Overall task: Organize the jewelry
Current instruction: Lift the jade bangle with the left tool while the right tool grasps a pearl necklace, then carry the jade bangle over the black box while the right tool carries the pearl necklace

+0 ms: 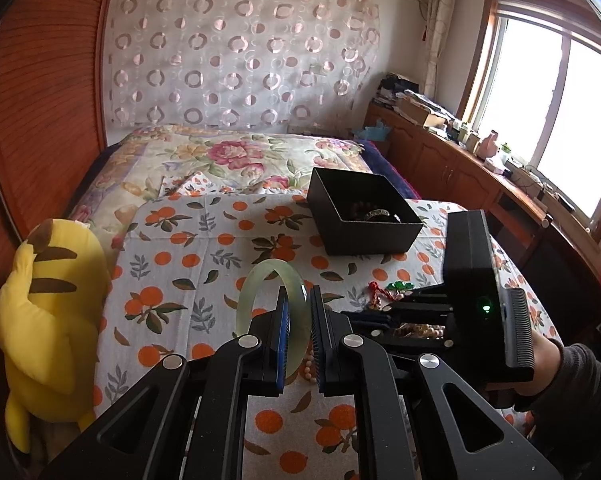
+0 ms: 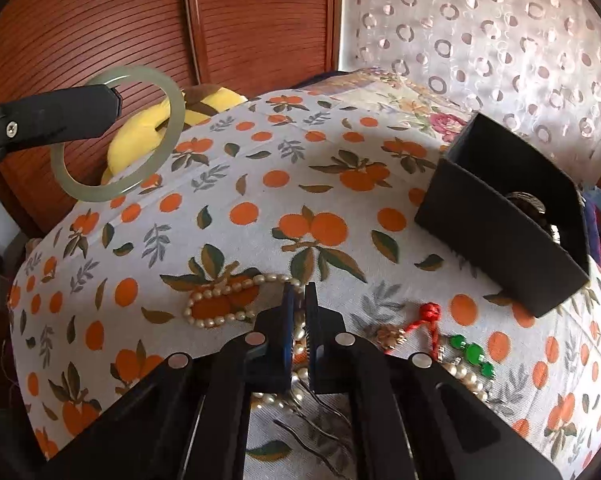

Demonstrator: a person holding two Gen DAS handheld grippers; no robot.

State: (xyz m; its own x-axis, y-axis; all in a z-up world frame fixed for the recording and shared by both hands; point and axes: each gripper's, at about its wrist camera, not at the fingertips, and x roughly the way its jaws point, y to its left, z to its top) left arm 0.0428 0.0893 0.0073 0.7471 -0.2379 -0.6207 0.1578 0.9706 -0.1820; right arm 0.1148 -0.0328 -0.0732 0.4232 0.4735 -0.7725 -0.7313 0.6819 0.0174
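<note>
My left gripper (image 1: 299, 300) is shut on a pale green jade bangle (image 1: 260, 276) and holds it above the bed; the bangle also shows in the right wrist view (image 2: 172, 120), clamped by the left gripper (image 2: 116, 98). My right gripper (image 2: 299, 292) is shut on a pearl necklace (image 2: 220, 300) that lies on the orange-print cloth (image 2: 260, 184). The right gripper's body (image 1: 468, 264) is low at the right in the left wrist view. A black open box (image 1: 364, 216) (image 2: 500, 216) sits further back with dark jewelry inside.
A red knotted charm (image 2: 428, 316) and green bead piece (image 2: 472, 354) lie right of the right gripper. A yellow plush toy (image 1: 48, 312) sits at the bed's left edge by the wooden wardrobe (image 1: 40, 100). Cabinets and a window (image 1: 560, 120) are at the right.
</note>
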